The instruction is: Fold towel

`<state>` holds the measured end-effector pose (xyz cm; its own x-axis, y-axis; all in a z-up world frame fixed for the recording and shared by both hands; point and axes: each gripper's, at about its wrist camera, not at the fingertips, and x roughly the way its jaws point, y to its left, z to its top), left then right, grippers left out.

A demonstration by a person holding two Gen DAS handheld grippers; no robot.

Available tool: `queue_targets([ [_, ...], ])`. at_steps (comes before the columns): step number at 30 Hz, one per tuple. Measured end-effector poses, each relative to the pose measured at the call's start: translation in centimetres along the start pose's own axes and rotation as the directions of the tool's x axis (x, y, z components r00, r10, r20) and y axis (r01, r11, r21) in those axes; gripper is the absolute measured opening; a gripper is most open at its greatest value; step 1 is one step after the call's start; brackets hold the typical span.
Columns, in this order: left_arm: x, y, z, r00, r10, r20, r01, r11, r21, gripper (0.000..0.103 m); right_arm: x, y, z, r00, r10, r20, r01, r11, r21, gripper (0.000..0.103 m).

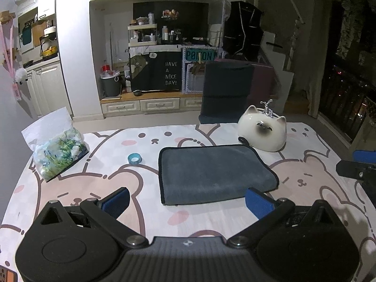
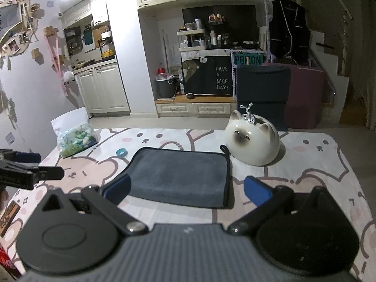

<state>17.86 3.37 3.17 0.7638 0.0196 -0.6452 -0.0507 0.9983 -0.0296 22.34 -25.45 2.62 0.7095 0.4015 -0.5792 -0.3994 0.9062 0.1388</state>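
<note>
The grey towel [image 1: 215, 172] lies already doubled on the bear-print counter [image 1: 305, 178] beside the cat figurine [image 1: 263, 131], both the left gripper [image 1: 188, 199] and right gripper [image 2: 185, 193] wide and empty, so any further fold needs an edge pinched.

one towel [image 1: 215, 172], one cat jar [image 1: 263, 131], one tape roll [image 1: 134, 158], one bag [image 1: 57, 150], two tools [image 1: 188, 202] [image 2: 185, 191]
</note>
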Motion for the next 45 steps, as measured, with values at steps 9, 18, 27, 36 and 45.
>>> queue_targets([
  [9, -3.1, -1.3, -1.8, 1.0, -0.008, 0.014, 0.008, 1.0, 0.021, 0.103, -2.9, 0.5, -1.9, 1.0, 0.004, 0.015, -0.004, 1.0, 0.004, 0.103],
  [18, -4.8, -1.6, -4.4, 1.0, -0.022, -0.002, 0.022, 0.999, 0.026, 0.103, -5.3, 1.3, -4.0, 1.0, -0.007, 0.006, 0.007, 1.0, -0.013, 0.103],
  [27, -6.3, -1.5, -7.2, 0.999, -0.033, -0.013, 0.034, 0.999, 0.024, 0.103, -7.5, 2.0, -6.2, 1.0, 0.012, 0.014, -0.012, 1.0, -0.025, 0.103],
  [36, -6.9, -1.5, -8.5, 0.999, -0.032, -0.004, 0.032, 0.999, 0.035, 0.103, -7.9, 2.7, -7.0, 1.0, 0.021, 0.017, -0.02, 0.999, -0.046, 0.103],
  [45, -7.0, -1.4, -8.8, 1.0, -0.029, 0.01, 0.029, 0.999, 0.037, 0.103, -7.9, 2.7, -7.2, 1.0, 0.013, 0.011, -0.012, 0.999, -0.048, 0.103],
])
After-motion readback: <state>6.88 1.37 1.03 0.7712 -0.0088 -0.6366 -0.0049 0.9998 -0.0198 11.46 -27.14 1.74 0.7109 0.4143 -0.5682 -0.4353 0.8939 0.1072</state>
